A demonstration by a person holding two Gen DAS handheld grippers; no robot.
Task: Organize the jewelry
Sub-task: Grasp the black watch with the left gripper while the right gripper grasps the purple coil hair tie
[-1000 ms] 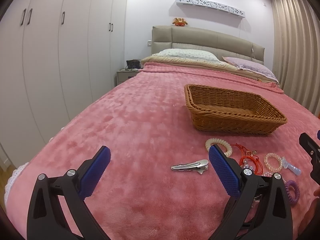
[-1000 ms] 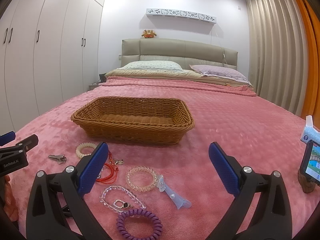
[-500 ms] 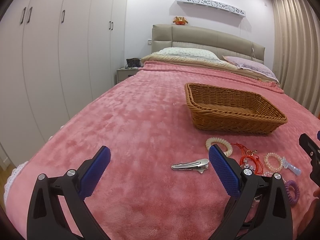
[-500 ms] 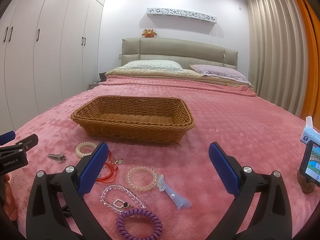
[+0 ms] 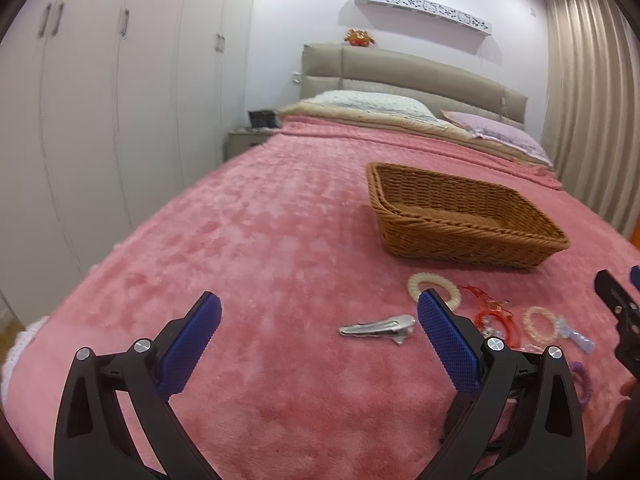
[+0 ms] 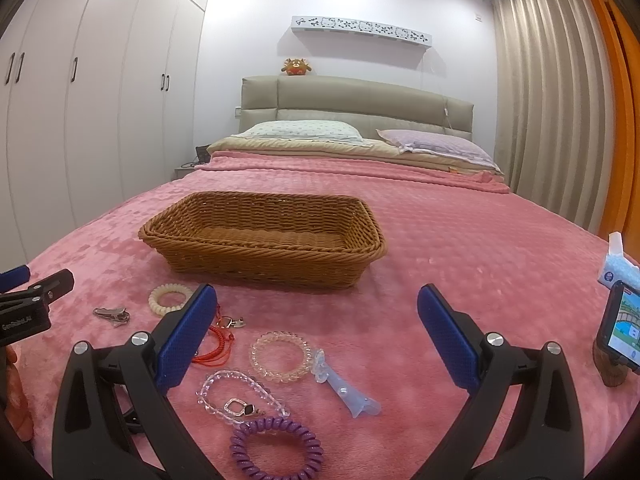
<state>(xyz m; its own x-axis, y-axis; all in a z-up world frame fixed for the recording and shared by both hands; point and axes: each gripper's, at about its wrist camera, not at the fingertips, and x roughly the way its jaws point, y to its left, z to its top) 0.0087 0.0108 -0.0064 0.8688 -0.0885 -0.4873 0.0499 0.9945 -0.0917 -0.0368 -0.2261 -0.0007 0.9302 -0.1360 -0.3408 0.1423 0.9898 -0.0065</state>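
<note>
An empty wicker basket [image 6: 262,240] [image 5: 460,224] sits on the pink bedspread. In front of it lie a cream coil ring [image 6: 170,299] [image 5: 434,286], a silver hair clip [image 5: 378,326] [image 6: 112,314], a red cord [image 6: 214,344], a clear pink bead bracelet [image 6: 281,356], a blue clip [image 6: 344,386], a clear bead bracelet [image 6: 240,396] and a purple coil tie [image 6: 276,450]. My left gripper [image 5: 318,340] is open, the silver clip just inside its right finger. My right gripper [image 6: 316,336] is open above the bracelets.
A phone on a stand [image 6: 618,330] and a tissue pack [image 6: 616,264] stand at the right bed edge. White wardrobes [image 5: 100,100] line the left side. Pillows [image 6: 304,130] and the headboard are at the far end. Curtains [image 6: 552,100] hang on the right.
The left wrist view has shifted slightly, with some blur. Both grippers stay open and the jewelry has not moved.
</note>
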